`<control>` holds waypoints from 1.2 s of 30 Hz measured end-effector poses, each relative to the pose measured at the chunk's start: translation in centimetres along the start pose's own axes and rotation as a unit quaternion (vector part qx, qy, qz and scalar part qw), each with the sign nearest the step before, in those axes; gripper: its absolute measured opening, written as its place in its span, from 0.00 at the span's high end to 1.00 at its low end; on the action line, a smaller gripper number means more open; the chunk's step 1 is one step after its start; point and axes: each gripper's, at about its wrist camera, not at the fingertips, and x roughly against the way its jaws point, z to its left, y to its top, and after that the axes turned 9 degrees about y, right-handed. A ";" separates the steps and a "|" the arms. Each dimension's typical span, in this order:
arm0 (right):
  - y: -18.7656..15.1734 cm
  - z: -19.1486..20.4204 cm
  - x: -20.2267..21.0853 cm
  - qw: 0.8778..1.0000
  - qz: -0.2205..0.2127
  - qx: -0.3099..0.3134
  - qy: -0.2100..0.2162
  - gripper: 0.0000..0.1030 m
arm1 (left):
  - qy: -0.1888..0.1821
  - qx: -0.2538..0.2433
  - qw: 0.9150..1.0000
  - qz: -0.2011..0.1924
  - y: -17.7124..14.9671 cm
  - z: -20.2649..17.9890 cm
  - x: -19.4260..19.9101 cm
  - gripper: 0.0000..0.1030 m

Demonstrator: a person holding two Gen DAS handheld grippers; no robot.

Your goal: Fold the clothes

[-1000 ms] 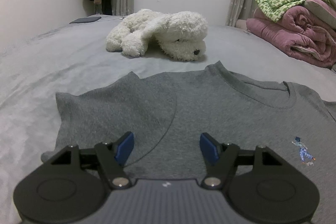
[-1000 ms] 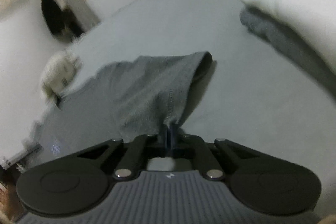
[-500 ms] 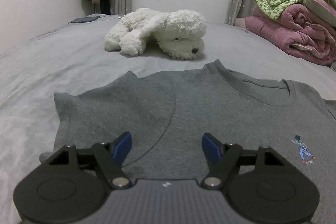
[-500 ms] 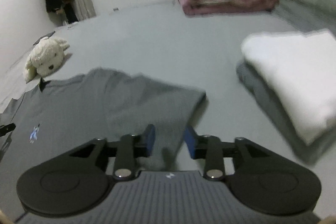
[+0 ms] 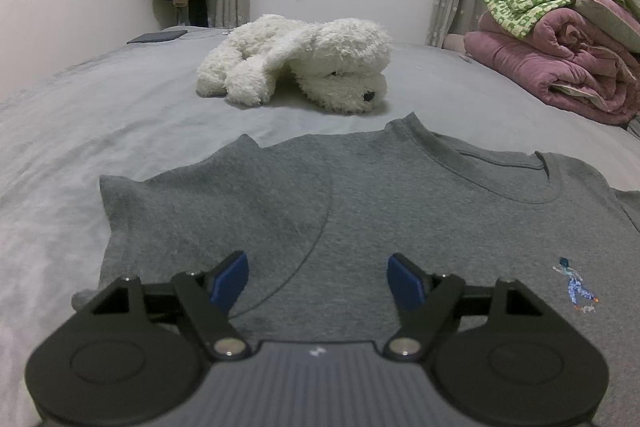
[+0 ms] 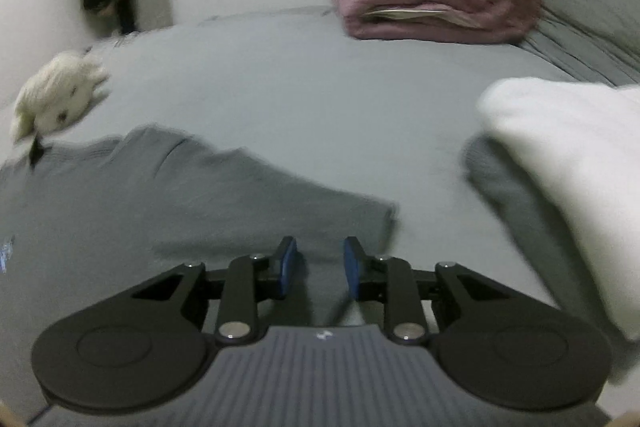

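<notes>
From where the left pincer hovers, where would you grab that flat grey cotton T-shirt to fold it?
Probably the left sleeve's outer edge of the grey cotton T-shirt, coming in low from the bare bed side. It lies flat, so only an edge offers a lip to pinch; the open left gripper hovers over mid-fabric.

Grey T-shirt [image 5: 360,195]: matt knit cloth, fine-textured. Bed sheet [image 5: 100,115]: smooth matt grey fabric. Plush dog [image 5: 304,63]: shaggy white fur. Pink quilt [image 5: 560,67]: soft padded cloth. Left gripper [image 5: 318,281]: matt black plastic, blue pads, shiny metal pins.
</notes>
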 end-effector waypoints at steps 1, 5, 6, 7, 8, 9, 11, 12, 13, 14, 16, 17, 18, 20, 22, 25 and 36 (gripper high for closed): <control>0.1 -0.8 0.5 1.000 -0.009 -0.012 0.002 0.61 | 0.000 0.000 1.000 0.000 0.0 0.0 0.0 0.23; 0.3 -3.0 0.6 0.999 -0.021 -0.049 0.001 0.53 | 0.001 -0.002 1.000 0.000 0.0 -0.1 0.0 0.23; 0.1 -3.2 0.2 0.998 -0.019 -0.056 0.009 0.53 | 0.002 -0.003 1.000 0.000 0.0 -0.1 0.0 0.23; -0.1 -3.0 -0.3 0.998 -0.018 -0.055 0.012 0.53 | 0.002 -0.003 1.000 0.000 0.0 -0.1 0.0 0.23; -0.4 -2.7 -0.8 0.998 -0.018 -0.051 0.013 0.53 | 0.002 -0.003 1.000 0.000 0.0 -0.1 0.0 0.23; -0.6 -2.5 -1.3 0.999 -0.018 -0.048 0.014 0.54 | 0.002 -0.004 1.000 0.000 0.0 -0.1 0.0 0.23; -0.6 -1.4 -1.5 0.999 -0.023 -0.024 -0.010 0.99 | 0.002 -0.004 1.000 0.000 0.0 -0.1 0.0 0.23; -0.4 -0.8 -1.1 0.999 -0.032 -0.016 -0.020 0.98 | 0.003 -0.005 1.000 0.000 0.0 -0.1 0.0 0.23; -0.4 -0.5 -1.0 0.999 -0.034 -0.004 -0.037 0.98 | 0.003 -0.004 1.000 0.000 0.0 -0.1 0.0 0.23; -0.4 -0.2 -1.0 0.998 -0.034 0.010 -0.056 0.98 | 0.002 -0.004 1.000 0.000 0.0 -0.1 0.1 0.23; -0.6 -0.2 -1.6 0.996 -0.016 0.025 -0.088 1.00 | 0.002 -0.004 1.000 0.000 0.0 -0.1 0.0 0.23; -0.8 -0.4 -1.8 0.995 -0.010 0.022 -0.093 1.00 | 0.002 -0.004 1.000 0.000 0.0 -0.1 0.0 0.23; -0.7 -0.5 -1.6 0.995 -0.011 0.018 -0.096 1.00 | 0.002 -0.005 1.000 0.001 0.0 -0.1 0.0 0.23; -0.6 -0.6 -1.0 0.995 -0.010 0.009 -0.102 0.97 | 0.002 -0.005 1.000 0.001 0.1 -0.1 0.0 0.23; -0.5 -0.6 0.0 0.995 -0.010 -0.004 -0.095 0.88 | -0.004 0.004 1.000 0.003 0.1 0.3 0.4 0.23; -0.1 -0.2 2.0 0.997 -0.011 -0.020 -0.079 0.80 | -0.007 0.015 1.000 0.008 0.1 0.8 1.4 0.23; 0.8 2.9 6.3 0.998 -0.014 -0.066 -0.002 0.60 | 0.008 0.077 0.994 0.071 -0.1 1.7 7.7 0.23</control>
